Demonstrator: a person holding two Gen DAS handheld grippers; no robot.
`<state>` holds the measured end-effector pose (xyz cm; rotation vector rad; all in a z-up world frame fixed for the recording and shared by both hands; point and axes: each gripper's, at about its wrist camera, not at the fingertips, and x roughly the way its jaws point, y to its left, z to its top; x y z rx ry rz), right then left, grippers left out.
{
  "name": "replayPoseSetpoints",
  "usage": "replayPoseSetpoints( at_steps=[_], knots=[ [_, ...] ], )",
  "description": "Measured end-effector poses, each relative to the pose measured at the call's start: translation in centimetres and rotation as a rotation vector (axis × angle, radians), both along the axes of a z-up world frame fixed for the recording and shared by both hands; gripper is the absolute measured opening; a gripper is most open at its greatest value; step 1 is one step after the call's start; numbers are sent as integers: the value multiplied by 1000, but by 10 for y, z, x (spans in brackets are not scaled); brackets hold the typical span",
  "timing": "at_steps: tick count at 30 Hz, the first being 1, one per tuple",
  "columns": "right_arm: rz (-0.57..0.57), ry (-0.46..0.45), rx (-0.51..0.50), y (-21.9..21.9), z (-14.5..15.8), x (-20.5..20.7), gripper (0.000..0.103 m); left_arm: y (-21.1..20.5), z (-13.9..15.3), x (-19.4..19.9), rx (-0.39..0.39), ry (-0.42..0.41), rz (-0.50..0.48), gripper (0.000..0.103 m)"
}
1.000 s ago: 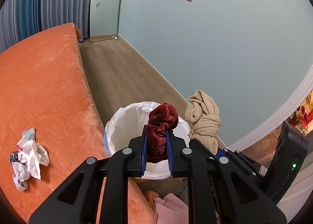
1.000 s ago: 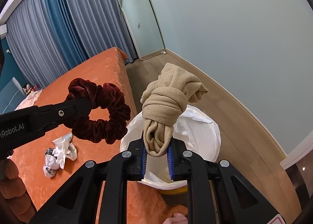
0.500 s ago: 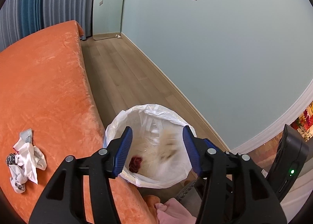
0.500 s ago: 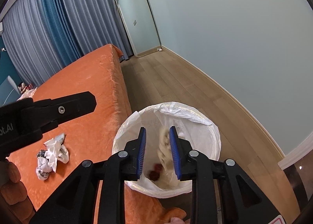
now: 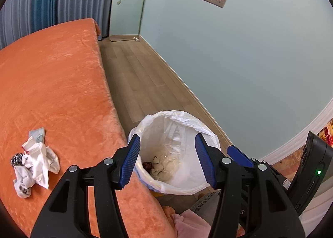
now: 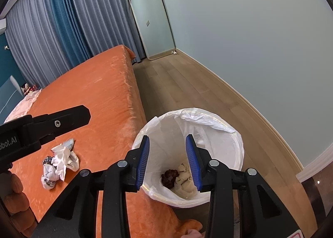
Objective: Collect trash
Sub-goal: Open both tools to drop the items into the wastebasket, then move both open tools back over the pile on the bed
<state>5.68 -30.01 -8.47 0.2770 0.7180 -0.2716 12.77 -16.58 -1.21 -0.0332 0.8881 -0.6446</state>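
Left wrist view caught both my grippers, left (image 5: 167, 160) and right (image 6: 168, 160), fingers spread empty above the lined bin (image 5: 210, 134), the burgundy scrunchie (image 6: 169, 176) and knotted beige cloth (image 6: 185, 181) just released inside, leaving crumpled white scraps (image 5: 34, 160) on the bed (image 5: 52, 84).

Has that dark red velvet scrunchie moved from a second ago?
Yes. The dark red velvet scrunchie dropped from above the white-lined trash bin's rim to its bottom, beside the knotted beige cloth.
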Motion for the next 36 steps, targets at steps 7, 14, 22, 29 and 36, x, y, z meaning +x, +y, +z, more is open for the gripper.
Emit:
replayPoseSetpoints(
  at_steps=[7, 14, 22, 29, 36],
  knots=[
    [42, 2, -14, 28, 6, 3, 37, 31, 4, 3, -20, 1, 41, 52],
    [80, 6, -28, 53, 11, 7, 38, 61, 6, 5, -36, 13, 86, 53],
    [120, 15, -36, 84, 14, 10, 44, 106, -2, 5, -49, 27, 153, 53],
    [191, 40, -45, 126, 7, 20, 45, 162, -19, 9, -51, 49, 250, 62],
    [261, 75, -37, 171, -8, 34, 45, 223, -48, 13, -18, 84, 347, 67]
  ],
)
